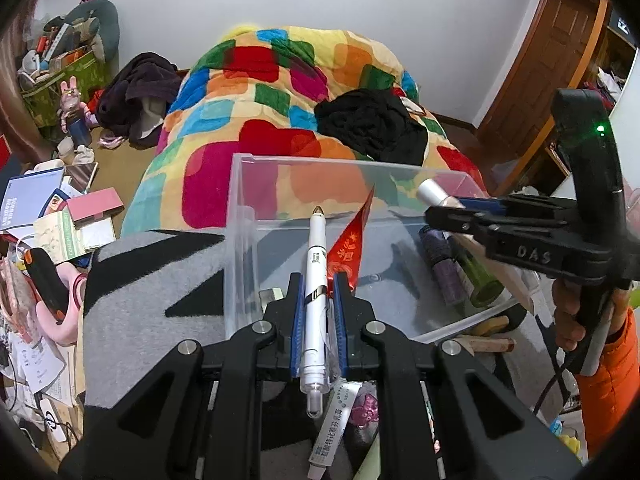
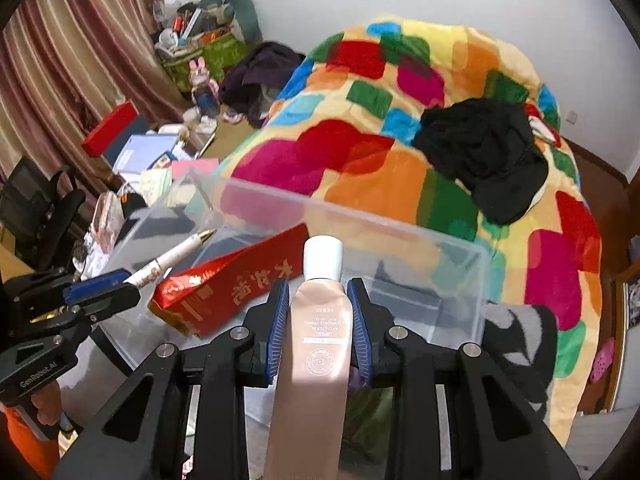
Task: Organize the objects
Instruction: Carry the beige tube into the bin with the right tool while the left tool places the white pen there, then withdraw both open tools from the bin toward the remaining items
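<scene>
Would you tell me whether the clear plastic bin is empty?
Not empty: the clear plastic bin holds a red packet and bottles.

Your left gripper (image 1: pixel 316 300) is matt black plastic with ribbed blue rubbery pads and small shiny metal pins; it clamps a smooth, glossy white plastic pen (image 1: pixel 314 300) with a gold metallic tip and a shiny metal band. Beside the pen sits a crinkled, glossy red foil packet (image 1: pixel 350 244). Your right gripper (image 2: pixel 318 320), in the same matt black plastic, squeezes a smooth, satin-sheen pinkish-beige soft plastic tube (image 2: pixel 316 344) with a matt white cap. Ahead, the clear, smooth plastic storage box (image 1: pixel 240 216) rests on a fuzzy grey and black cloth (image 1: pixel 152 280). Beyond lies a plush, multicoloured fleece blanket (image 1: pixel 280 92).
</scene>
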